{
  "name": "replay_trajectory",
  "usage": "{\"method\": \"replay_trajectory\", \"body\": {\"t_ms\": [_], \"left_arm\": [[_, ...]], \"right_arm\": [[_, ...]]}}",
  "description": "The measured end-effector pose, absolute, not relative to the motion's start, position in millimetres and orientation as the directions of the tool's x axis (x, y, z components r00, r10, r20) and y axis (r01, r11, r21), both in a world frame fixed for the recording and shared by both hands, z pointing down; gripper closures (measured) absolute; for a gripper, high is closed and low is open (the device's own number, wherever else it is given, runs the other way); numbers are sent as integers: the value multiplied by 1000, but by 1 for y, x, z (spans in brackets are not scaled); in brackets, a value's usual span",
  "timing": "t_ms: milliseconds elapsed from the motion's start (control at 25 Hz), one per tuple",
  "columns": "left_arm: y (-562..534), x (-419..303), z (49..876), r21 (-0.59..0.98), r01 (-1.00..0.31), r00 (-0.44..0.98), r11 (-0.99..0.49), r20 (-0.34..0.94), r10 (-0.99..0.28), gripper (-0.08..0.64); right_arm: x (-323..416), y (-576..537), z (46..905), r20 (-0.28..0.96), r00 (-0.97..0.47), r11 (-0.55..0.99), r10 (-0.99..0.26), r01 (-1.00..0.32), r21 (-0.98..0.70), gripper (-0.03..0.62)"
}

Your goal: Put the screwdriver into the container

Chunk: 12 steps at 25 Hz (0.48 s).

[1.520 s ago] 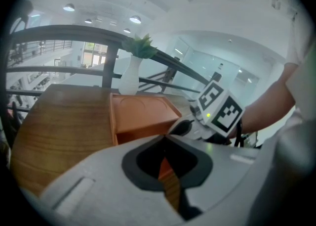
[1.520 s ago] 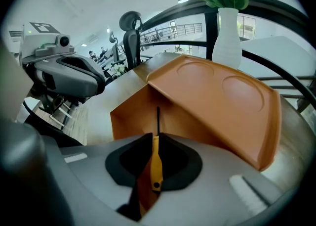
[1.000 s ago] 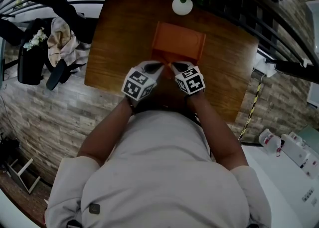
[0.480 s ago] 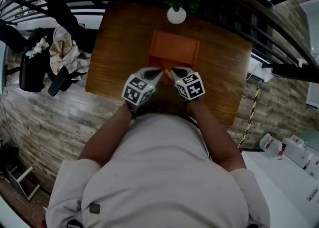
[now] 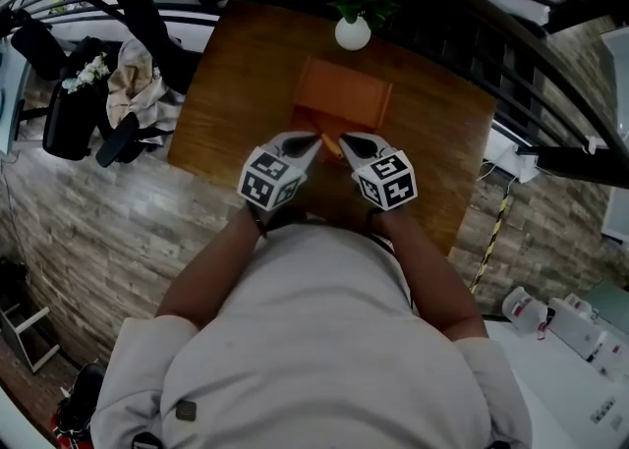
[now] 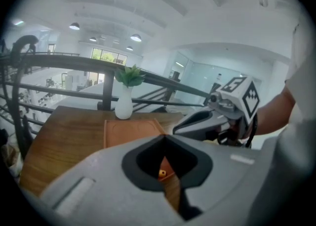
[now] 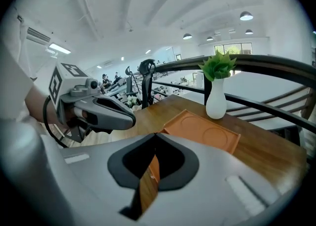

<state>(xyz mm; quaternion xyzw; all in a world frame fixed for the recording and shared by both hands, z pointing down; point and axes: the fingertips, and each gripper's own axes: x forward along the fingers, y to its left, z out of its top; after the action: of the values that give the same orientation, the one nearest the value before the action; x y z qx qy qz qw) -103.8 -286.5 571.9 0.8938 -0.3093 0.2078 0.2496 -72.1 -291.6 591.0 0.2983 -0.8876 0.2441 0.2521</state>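
While the person leans over the brown wooden surface point(image 5: 236, 93), the left gripper point(image 5: 313, 141) and the right gripper point(image 5: 345, 140) hang low and close together, their tips nearly meeting just short of the flat orange rectangular container point(image 5: 344, 93). Each gripper's own view shows its jaws brought together at the tips and holding nothing; through the gap behind the tips only wood and a corner of the container can be seen. The thin orange-handled screwdriver point(image 5: 332, 146) lies between the two grippers at the container's near edge (from above only a sliver of it shows, and the left gripper view catches a small yellow-orange end point(image 6: 162, 173)). From where I stand I cannot tell whether it rests inside the rim or on the wood beside it. Just beyond the container's far side stands a small white vase with a green plant point(image 5: 353, 32), and a dark metal railing point(image 6: 74, 62) runs behind it
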Motion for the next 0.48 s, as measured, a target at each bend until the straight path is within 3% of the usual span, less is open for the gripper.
{"method": "replay_trajectory", "body": {"t_ms": [480], "left_arm": [[-238,-81,538,277,-748,651,-604,487,-582,555]], "right_arm": [[-35,-247,541,471,-794,777,-384,-554,-300,584]]}}
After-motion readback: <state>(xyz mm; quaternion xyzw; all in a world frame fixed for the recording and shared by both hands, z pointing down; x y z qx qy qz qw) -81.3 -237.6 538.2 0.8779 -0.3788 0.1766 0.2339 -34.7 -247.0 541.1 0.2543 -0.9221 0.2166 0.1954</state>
